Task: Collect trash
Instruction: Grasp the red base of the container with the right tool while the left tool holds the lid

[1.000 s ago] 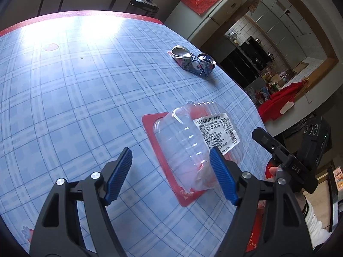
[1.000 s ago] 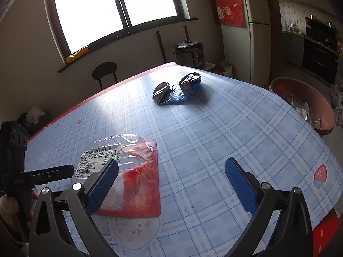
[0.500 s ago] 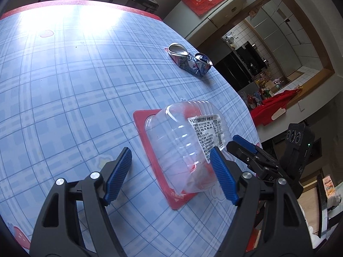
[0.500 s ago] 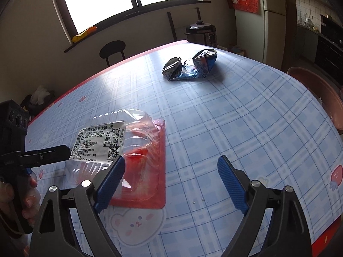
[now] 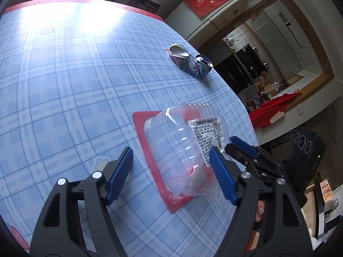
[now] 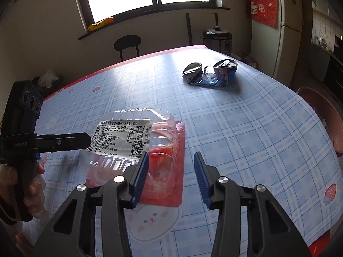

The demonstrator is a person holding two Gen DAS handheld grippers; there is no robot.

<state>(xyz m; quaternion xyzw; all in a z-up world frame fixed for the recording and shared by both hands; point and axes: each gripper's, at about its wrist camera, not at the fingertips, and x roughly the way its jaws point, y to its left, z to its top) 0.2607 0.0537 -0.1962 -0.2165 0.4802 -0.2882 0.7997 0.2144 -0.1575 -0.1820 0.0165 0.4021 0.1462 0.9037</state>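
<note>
- A clear plastic clamshell container (image 6: 137, 145) with a white printed label lies on a red card (image 6: 178, 167) on the blue plaid table (image 6: 246, 141), its long axis running away from the near table edge.
- The right gripper (image 6: 170, 172) has just been narrowing; its jaws stand partly apart over the card's right side, gripping nothing.
- The left gripper (image 5: 171, 173) stands wide at the container's near end, pads not pressing.
- A crushed blue can (image 6: 211, 72) lies farther off, well apart.
</note>
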